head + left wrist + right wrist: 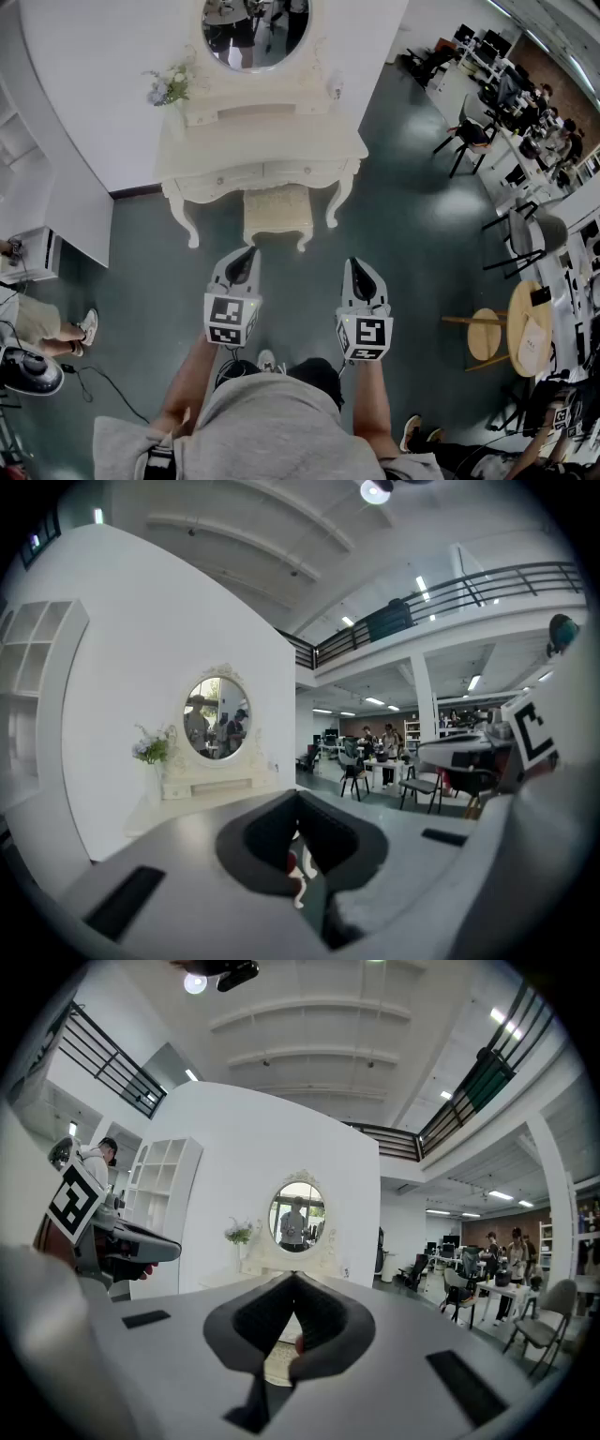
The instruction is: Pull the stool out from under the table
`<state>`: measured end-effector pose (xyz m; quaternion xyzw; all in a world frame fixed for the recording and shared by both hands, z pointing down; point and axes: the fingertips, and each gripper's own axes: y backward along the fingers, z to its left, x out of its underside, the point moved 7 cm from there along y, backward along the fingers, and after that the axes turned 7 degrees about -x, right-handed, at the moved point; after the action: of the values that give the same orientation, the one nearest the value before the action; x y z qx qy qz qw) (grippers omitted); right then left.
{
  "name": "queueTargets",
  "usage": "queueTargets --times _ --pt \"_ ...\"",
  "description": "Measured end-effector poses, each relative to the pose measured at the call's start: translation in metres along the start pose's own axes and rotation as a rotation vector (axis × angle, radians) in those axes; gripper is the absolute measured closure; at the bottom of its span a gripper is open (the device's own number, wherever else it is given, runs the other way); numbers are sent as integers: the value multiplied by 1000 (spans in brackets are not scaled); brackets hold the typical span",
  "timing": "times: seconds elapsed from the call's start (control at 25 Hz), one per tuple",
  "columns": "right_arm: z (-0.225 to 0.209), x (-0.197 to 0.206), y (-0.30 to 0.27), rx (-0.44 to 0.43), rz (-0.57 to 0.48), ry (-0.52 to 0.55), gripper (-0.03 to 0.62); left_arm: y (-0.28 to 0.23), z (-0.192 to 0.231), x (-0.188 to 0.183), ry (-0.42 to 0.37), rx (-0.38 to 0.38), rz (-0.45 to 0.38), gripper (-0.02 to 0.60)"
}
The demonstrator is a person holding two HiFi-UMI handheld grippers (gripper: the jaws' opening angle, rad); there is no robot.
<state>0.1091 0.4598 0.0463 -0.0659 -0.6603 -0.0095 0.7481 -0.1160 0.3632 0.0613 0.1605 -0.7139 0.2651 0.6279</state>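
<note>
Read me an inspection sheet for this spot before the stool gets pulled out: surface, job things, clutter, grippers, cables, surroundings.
Surface: dark floor under a white dressing table.
Job's things: stool upright, tucked between the table's legs, untouched.
Clutter: flowers and an oval mirror on the table.
Grippers: left hand-held gripper and right hand-held gripper, both shut, empty, short of the stool.
Cables: black cable on the floor at the left.
Surroundings: black chairs, round wooden tables, people at desks on the right.
</note>
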Motion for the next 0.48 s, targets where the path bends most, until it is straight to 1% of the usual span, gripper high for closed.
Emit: queueTargets --times 0.28,0.48 --pt "7 -1 -4 20 -3 -17 582 2 10 4 5 1 0 578" --pt "7 1 -8 18 2 -14 580 -2 12 5 11 -1 -1 578"
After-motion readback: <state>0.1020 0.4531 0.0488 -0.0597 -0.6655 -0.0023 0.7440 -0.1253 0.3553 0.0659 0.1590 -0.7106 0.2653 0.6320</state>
